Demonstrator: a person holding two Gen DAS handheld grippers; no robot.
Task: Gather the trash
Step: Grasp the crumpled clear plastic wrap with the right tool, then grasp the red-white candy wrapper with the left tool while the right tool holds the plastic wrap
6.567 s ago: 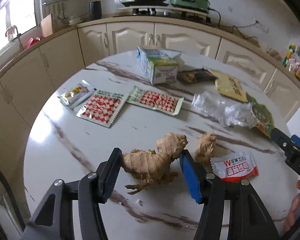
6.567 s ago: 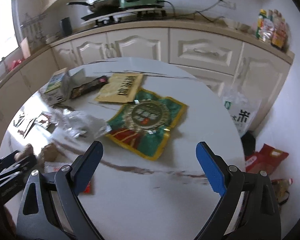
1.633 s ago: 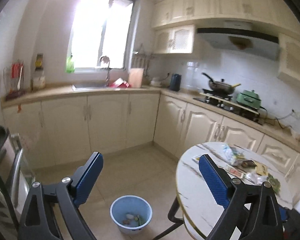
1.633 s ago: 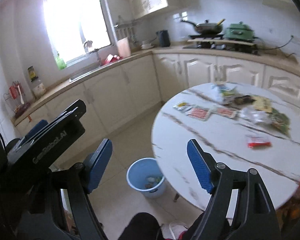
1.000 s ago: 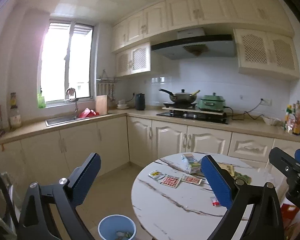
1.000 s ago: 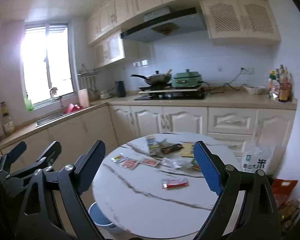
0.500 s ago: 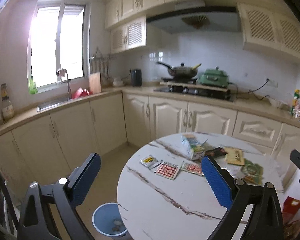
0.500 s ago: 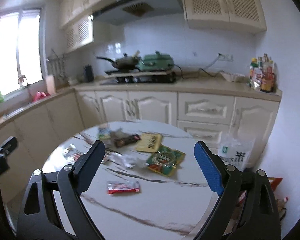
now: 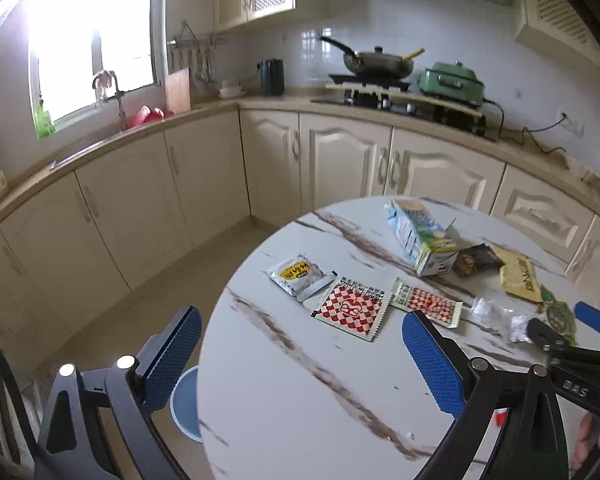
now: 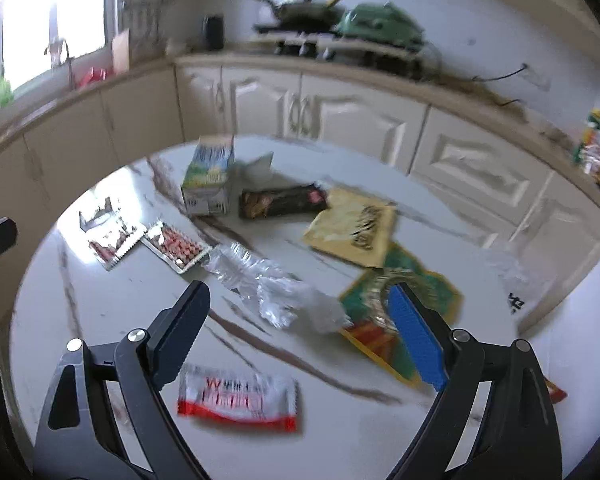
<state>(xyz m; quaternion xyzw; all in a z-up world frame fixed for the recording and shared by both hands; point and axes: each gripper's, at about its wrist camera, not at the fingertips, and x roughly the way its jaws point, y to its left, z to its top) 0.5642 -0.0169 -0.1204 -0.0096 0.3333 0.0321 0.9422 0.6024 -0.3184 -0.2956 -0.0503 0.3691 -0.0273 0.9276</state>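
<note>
- Cream kitchen cabinets [image 9: 204, 184] are curving behind a round marble surface [image 9: 300, 400]; a wok [image 9: 380, 62] and a green cooker [image 9: 452, 82] are sitting on the counter at upper right of the left view.
- Left claw [image 9: 300, 356] is hanging wide open with nothing between its blue pads, at the lower middle of the left view, over the surface's near edge.
- Right claw [image 10: 300, 324] is also standing wide open and empty, above the surface in the right view.
- A red-and-white sachet [image 10: 240, 400] is lying low in the right view, just below the right claw's dark finger.
- Crumpled clear plastic [image 10: 276, 288] is lying between the right claw's fingers in that view, beside a green wrapper [image 10: 440, 292].
- Further back, a yellow packet [image 10: 352, 228], a dark wrapper [image 10: 280, 202] and a carton [image 10: 210, 176] are lying on the surface.
- Two checkered packets [image 9: 352, 308] and a silver sachet [image 9: 298, 272] are lying mid-frame in the left view.
- A blue bin [image 9: 186, 404] is standing on the floor at lower left there, partly hidden by the surface.
</note>
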